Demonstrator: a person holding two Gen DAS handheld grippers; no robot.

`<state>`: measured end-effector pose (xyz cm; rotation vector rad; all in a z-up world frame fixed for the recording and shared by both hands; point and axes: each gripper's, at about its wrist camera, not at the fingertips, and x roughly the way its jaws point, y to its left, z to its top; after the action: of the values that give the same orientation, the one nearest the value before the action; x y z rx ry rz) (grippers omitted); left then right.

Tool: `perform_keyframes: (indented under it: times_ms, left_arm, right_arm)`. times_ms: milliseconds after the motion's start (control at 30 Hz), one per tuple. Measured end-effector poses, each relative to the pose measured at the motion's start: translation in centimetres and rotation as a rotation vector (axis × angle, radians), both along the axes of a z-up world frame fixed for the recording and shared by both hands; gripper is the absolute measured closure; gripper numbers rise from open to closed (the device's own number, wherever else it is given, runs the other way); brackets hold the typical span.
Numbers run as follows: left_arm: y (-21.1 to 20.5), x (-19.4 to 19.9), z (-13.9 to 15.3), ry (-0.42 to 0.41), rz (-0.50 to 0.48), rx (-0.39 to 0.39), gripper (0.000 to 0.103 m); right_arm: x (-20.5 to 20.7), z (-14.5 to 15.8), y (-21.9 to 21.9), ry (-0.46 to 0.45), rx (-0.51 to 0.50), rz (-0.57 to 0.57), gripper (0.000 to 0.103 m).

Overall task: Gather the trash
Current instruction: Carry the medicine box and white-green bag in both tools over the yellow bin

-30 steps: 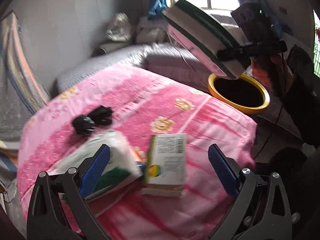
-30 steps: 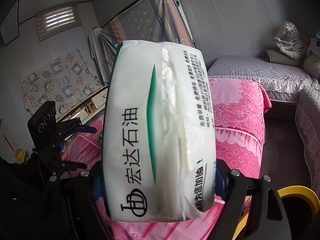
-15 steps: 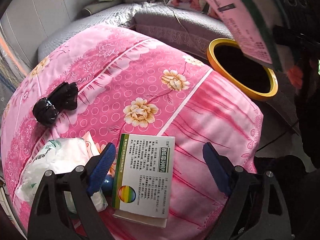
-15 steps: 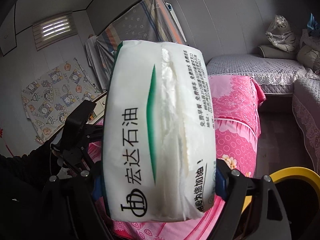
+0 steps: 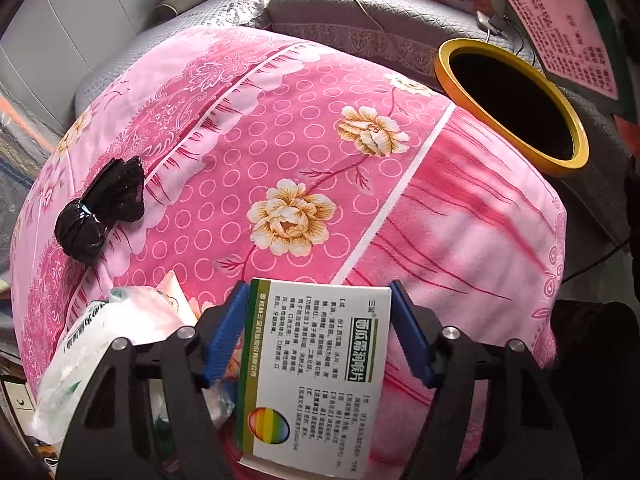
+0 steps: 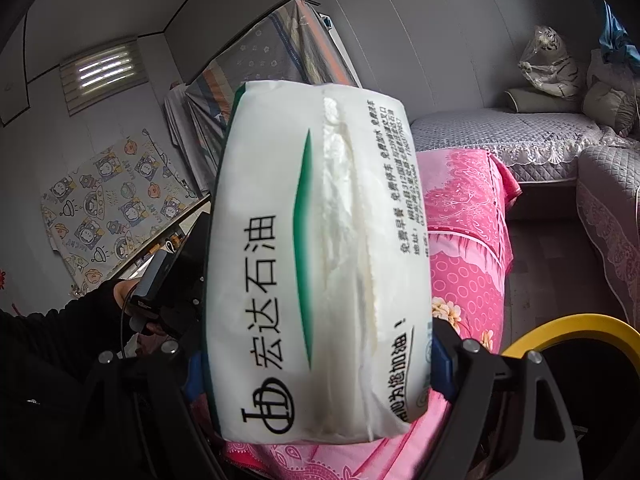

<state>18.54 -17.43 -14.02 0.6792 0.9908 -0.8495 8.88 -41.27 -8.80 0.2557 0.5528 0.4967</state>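
A flat cardboard box [image 5: 316, 376] is bracketed by the left gripper [image 5: 316, 332], its jaws against both long sides; whether it is lifted off the pink bed [image 5: 304, 128] cannot be told. Its long axis runs along the fingers, and the yellow-rimmed bin [image 5: 576, 148] lies ahead and to the right. A soft plastic tissue pack [image 6: 316, 264] is clenched upright in the right gripper [image 6: 316, 360], nearer the bin. A crumpled wrapper [image 5: 116, 348] and knotted black bag [image 5: 100, 208] are left on the bed.

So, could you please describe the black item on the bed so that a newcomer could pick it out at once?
Start at the pink floral bedspread and go to its left side, away from the yellow-rimmed bin. The knotted black plastic bag lies there alone, the only dark, glossy, crumpled item, unlike the white packet and printed box nearby.
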Motion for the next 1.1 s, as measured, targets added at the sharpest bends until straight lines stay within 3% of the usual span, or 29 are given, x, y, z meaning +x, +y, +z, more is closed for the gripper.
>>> perform_keyframes:
  times_ms: [167, 333, 633, 767, 933, 1100]
  left_arm:
    - [0.1, -0.2, 0.0, -0.022, 0.002, -0.009, 0.038]
    - [1.3, 0.2, 1.2, -0.02, 0.043, -0.089, 0.039]
    - [6.2, -2.4, 7.7, -0.088, 0.092, -0.416, 0.039]
    - [7.6, -4.4, 10.7, -0.166, 0.147, -0.529, 0.039]
    - [6.9, -6.6, 13.6, -0.274, 0.208, -0.574, 0.039]
    - [4.7, -8.5, 15.2, -0.315, 0.169, -0.602, 0.039]
  right_arm:
    - [0.0, 0.4, 0.1, -0.004, 0.004, -0.01, 0.024]
    - [-0.3, 0.6, 0.3, -0.009, 0.005, -0.007, 0.024]
    - [-0.9, 1.1, 0.4, -0.029, 0.007, 0.006, 0.024]
    - [-0.9, 1.0, 0.6, -0.029, 0.017, 0.0, 0.024]
    - [-0.7, 0.3, 0.1, 0.002, 0.044, -0.046, 0.024]
    - [-1.0, -0.1, -1.2, 0.022, 0.062, -0.122, 0.024]
